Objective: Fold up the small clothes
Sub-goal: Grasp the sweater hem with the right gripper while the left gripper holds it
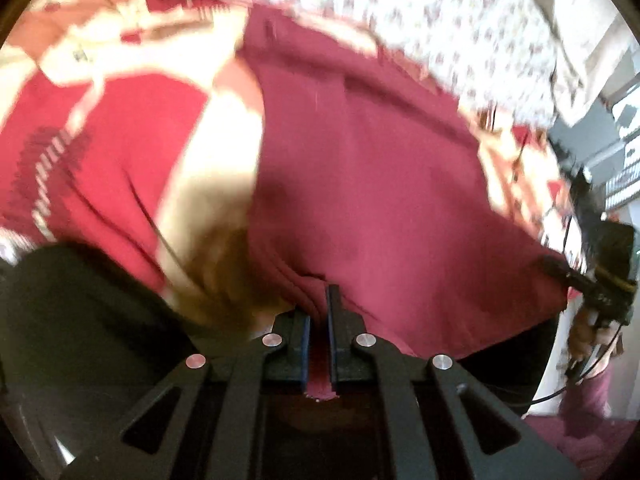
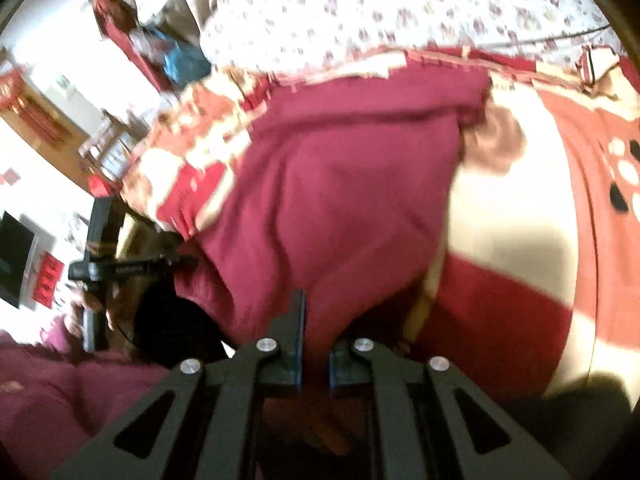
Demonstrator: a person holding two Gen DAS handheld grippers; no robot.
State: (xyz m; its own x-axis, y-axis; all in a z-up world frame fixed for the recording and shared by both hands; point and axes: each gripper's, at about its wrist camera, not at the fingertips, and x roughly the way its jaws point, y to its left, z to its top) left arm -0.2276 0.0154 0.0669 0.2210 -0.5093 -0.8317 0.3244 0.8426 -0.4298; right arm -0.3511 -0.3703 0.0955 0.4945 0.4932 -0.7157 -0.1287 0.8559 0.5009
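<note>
I had both claws, left (image 1: 320,304) and right (image 2: 316,320), clenched on the maroon garment (image 1: 360,152), blanket (image 1: 120,128) at nine o'clock.

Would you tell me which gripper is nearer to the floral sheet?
Neither clearly: left gripper and right gripper each pinch the maroon garment's near edge, with the floral sheet beyond its far edge.

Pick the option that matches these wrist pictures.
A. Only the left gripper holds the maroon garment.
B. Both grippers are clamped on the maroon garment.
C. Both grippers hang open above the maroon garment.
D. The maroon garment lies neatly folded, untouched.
B: the left gripper pinches a fold of the maroon garment between its fingers, and the right gripper is shut on the same cloth at another edge.
</note>
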